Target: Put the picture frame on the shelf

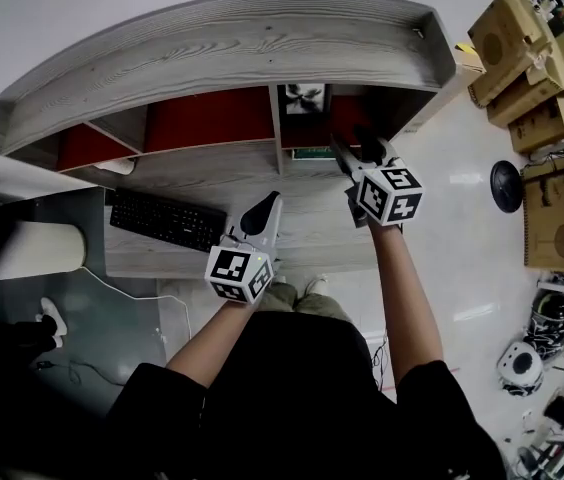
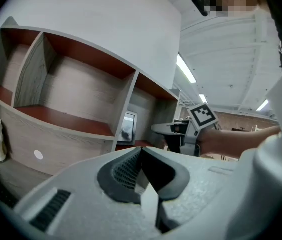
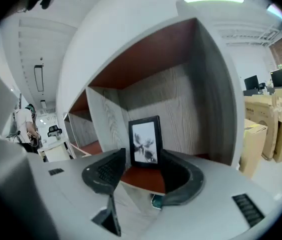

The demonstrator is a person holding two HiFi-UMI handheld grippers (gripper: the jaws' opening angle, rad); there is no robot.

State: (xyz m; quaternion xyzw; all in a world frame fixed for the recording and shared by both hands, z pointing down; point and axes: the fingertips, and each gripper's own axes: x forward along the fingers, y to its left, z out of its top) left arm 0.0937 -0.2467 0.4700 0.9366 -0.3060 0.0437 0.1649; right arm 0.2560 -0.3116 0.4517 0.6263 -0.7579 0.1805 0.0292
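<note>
The black picture frame [image 1: 303, 99] stands upright on the red floor of the right compartment of the grey wooden shelf [image 1: 232, 38]. It also shows in the right gripper view, where the frame [image 3: 146, 141] sits just beyond the jaws, apart from them. My right gripper [image 1: 357, 153] is open and empty in front of that compartment; its jaws [image 3: 141, 173] stand wide. My left gripper [image 1: 265, 208] hovers over the desk, shut on nothing, jaws [image 2: 140, 153] meeting. From the left gripper view the frame [image 2: 128, 127] and the right gripper [image 2: 173, 134] are visible.
A black keyboard [image 1: 167, 219] lies on the desk [image 1: 202, 173] left of my left gripper. A small green object [image 1: 312, 153] lies under the shelf. Cardboard boxes [image 1: 537, 58] stack at the right, on the floor. The left shelf compartments [image 2: 66, 91] hold nothing.
</note>
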